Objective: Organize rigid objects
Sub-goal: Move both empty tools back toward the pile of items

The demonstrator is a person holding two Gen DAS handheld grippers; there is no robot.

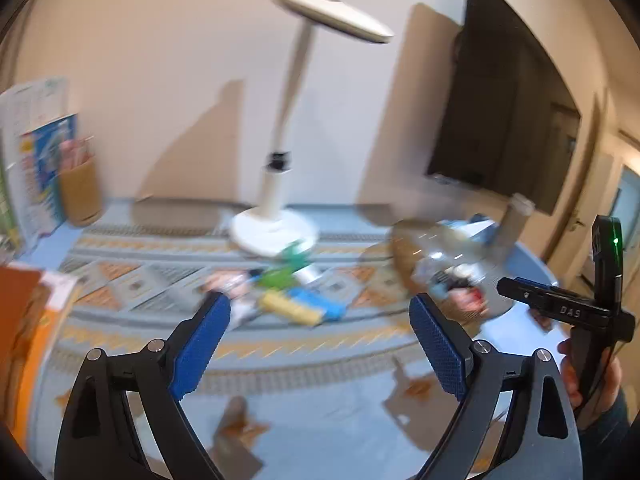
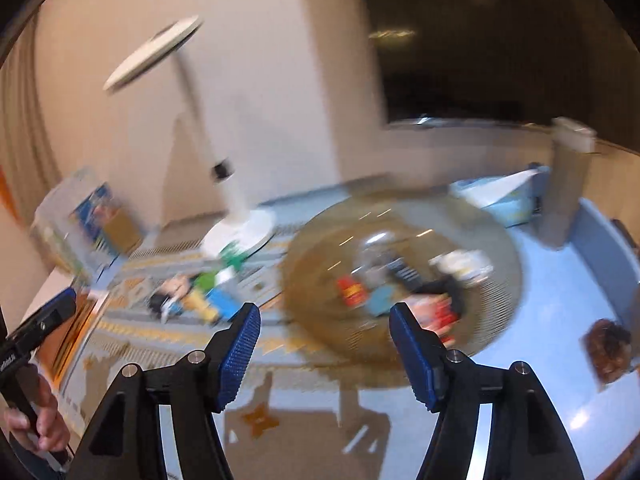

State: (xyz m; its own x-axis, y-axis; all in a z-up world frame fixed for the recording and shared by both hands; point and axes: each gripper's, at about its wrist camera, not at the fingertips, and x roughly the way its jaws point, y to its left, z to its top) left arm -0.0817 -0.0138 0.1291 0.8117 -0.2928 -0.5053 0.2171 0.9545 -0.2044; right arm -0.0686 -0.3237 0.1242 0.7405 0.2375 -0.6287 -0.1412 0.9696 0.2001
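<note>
Pale blue desk carries a patterned mat, with small coloured plastic toys heaped before the left tool, spread and empty. Others lie in a round brown wicker tray before the spread, empty right tool. Both views are blurred, so I think a hasty reach could scatter the heap.

Both wrist views angled down over the table; shared lamp, toys.

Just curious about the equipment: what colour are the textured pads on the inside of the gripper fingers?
Blue pads on black fingers, clearest in the left wrist view.
</note>
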